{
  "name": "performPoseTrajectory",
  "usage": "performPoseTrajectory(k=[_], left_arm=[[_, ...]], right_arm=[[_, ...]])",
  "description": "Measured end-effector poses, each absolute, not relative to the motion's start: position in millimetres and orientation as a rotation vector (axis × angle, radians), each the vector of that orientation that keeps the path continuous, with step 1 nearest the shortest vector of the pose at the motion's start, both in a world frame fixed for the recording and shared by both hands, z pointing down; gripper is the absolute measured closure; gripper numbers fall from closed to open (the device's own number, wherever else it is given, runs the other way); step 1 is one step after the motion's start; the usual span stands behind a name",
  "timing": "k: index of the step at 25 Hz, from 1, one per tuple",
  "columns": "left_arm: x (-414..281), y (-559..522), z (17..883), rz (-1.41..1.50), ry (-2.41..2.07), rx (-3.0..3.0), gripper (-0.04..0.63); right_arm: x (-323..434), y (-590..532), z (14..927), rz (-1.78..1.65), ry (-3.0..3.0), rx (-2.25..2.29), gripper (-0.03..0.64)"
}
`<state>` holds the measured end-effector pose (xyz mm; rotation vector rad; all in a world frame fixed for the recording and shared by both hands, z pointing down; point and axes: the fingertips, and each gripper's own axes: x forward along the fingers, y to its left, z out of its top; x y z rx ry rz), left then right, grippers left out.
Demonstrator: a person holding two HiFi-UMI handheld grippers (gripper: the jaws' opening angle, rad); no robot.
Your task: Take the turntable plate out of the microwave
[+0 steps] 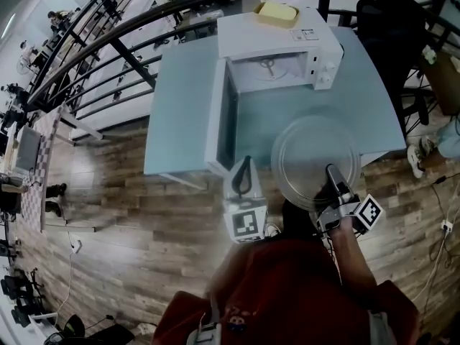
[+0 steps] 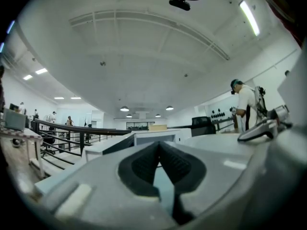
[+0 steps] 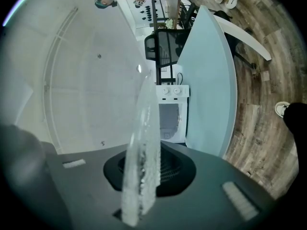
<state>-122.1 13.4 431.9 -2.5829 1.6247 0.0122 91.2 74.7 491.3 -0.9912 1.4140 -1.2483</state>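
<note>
Turntable plate (image 1: 315,157) is out of the microwave (image 1: 277,45), whose door (image 1: 218,121) stands open. Right gripper (image 1: 332,172): jaws clamped on the plate's near rim (glass shows edge-on between the pads in the right gripper view). Plate is held roughly level over the near edge of the desk (image 1: 187,99); whether it touches the desk, cannot tell. Left gripper (image 1: 244,165): jaws closed on nothing, just left of the plate. Judgement: removal done; what is left is setting the plate down.
</note>
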Motion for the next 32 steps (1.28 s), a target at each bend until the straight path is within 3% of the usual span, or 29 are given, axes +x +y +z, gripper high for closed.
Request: performPoseTrajectory(k=[32], left_arm=[[-125,13,443,-0.066,1.651,-2.587,0.597]], right_arm=[[91,64,489,-1.248,1.410,-0.957,0.588]])
